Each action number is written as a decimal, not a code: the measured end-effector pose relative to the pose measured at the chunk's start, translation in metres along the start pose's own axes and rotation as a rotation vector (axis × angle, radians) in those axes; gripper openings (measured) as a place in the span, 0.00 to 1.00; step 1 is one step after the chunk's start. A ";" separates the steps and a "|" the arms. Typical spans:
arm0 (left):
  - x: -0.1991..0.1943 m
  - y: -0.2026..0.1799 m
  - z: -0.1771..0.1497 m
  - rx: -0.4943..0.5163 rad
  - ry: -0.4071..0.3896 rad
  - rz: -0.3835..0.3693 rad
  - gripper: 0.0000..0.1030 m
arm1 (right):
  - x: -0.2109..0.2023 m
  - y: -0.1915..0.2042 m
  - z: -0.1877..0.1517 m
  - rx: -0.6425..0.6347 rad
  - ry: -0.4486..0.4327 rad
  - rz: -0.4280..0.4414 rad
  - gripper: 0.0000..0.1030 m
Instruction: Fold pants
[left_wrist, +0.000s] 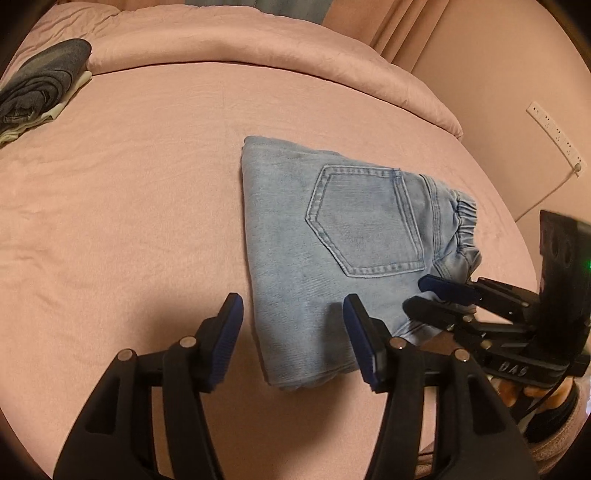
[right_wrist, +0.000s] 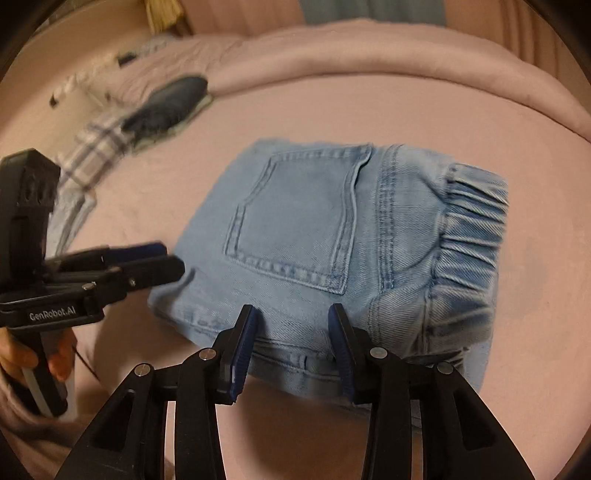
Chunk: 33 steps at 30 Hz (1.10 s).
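Folded pants flat on bed, just ahead of left gripper, jaws apart, empty; right gripper likewise parted over near edge; risk: snagged hem on withdrawal, undoing fold.

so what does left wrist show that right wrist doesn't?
Only the left wrist view: a white power strip on the wall. Only the right wrist view: plaid cloth and small clutter beyond the dark folded clothes. Both: the folded light-blue jeans pocket-up on the pink bed, plus the left hand-held gripper and the right hand-held gripper, both open, gripping nothing.
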<state>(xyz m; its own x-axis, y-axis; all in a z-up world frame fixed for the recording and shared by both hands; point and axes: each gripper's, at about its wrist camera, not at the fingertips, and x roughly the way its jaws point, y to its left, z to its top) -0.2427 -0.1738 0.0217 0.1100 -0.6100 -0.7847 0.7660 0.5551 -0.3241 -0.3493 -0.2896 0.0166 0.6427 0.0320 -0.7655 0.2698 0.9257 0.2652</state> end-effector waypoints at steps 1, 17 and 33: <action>0.001 0.000 0.001 0.002 0.002 0.005 0.56 | 0.000 -0.002 0.004 0.023 0.006 0.011 0.39; -0.004 0.034 0.011 -0.165 0.002 -0.057 0.67 | -0.061 -0.091 -0.005 0.452 -0.179 0.155 0.72; 0.016 0.024 0.023 -0.145 0.064 -0.094 0.67 | -0.037 -0.130 -0.031 0.640 -0.108 0.268 0.79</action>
<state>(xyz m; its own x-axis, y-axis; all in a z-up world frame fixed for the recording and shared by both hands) -0.2080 -0.1826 0.0134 -0.0013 -0.6285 -0.7778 0.6713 0.5759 -0.4665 -0.4307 -0.3996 -0.0079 0.8048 0.1595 -0.5717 0.4399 0.4864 0.7550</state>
